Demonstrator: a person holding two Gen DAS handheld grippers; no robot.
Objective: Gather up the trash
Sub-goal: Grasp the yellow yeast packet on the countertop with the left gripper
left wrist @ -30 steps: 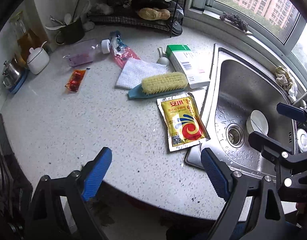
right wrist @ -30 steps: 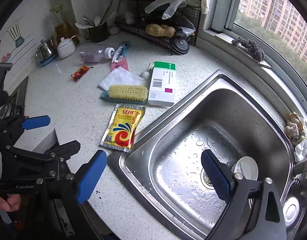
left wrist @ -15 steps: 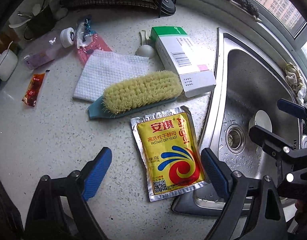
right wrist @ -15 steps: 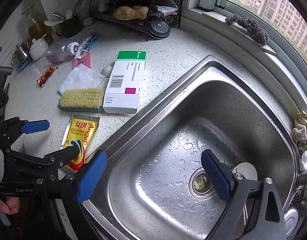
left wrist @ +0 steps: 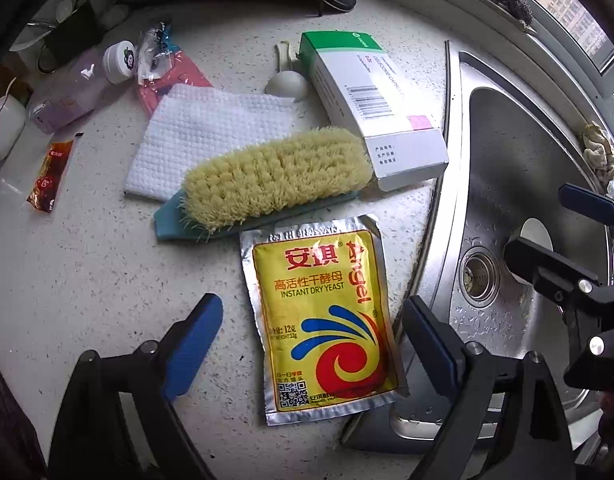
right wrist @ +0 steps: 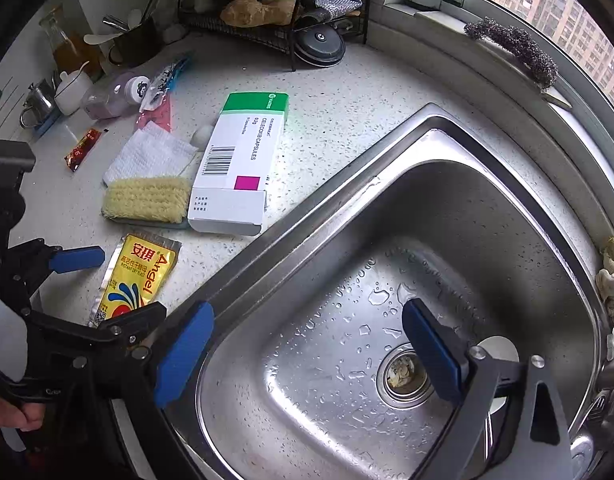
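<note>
A yellow yeast packet [left wrist: 322, 317] lies flat on the speckled counter by the sink's edge; it also shows in the right wrist view [right wrist: 135, 280]. My left gripper [left wrist: 311, 340] is open, low over the counter, its blue fingers either side of the packet's lower half, not touching it. My right gripper [right wrist: 307, 352] is open and empty over the steel sink [right wrist: 487, 208]. A small red sauce sachet [left wrist: 50, 176], a pink wrapper [left wrist: 171, 76], a folded white paper towel [left wrist: 211, 136] and a green-and-white medicine box [left wrist: 371, 108] lie farther back.
A scrub brush [left wrist: 275, 178] lies just behind the packet. A plastic bottle [left wrist: 75, 92], a white pot [left wrist: 3, 128] and a wire rack [right wrist: 275, 12] stand at the back. A white dish [right wrist: 499, 356] sits by the sink drain [right wrist: 405, 372].
My left gripper has moved forward and down to the yeast packet, which now lies between its fingers. My right gripper has moved further over the sink basin.
</note>
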